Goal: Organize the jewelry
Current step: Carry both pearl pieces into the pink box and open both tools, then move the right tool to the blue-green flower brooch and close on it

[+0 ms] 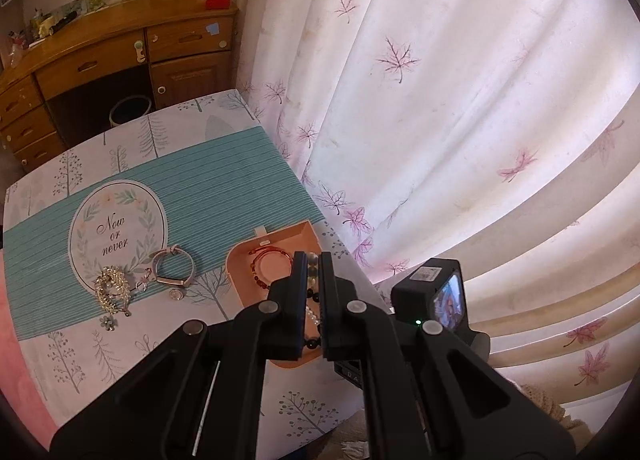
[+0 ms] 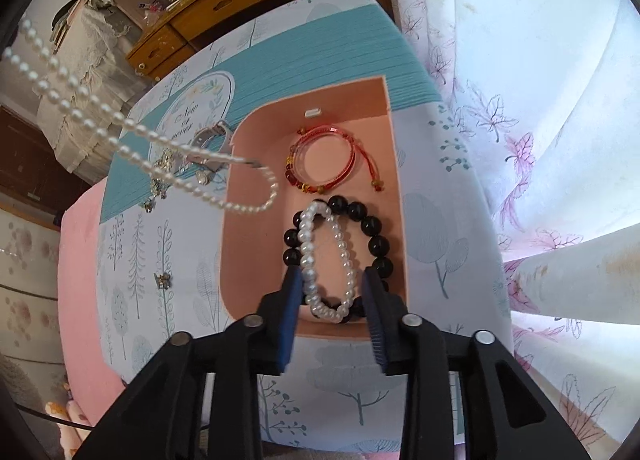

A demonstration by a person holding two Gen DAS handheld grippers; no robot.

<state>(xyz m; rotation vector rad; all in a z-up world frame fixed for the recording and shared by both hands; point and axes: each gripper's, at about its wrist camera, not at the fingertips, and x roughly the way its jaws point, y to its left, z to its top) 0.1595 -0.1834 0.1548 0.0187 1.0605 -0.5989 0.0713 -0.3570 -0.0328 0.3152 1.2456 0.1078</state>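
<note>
— What colour was the rounded open jewelry box?
— Peach-pink. It held a black bead bracelet, a white pearl bracelet and a red cord bracelet.
— The tablecloth?
— White with grey-blue trees and a teal striped band.

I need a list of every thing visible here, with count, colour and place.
box: 1, pink, on the tablecloth
cord bracelet: 1, red, box's far end
bead bracelet: 1, black, box's near end
pearl bracelet: 1, white, over the bead bracelet
pearl strand: 1, white, hanging left of the box
bangle: 1, silver, on the tablecloth left of the box
brooch: 1, gold, left of the bangle
tablecloth: 1, white and teal, under the box
curtain: 1, white with pink leaves, right of the box
left claw: 1, black, shut, above the box
right claw: 1, black, open, astride the pearl bracelet
</note>
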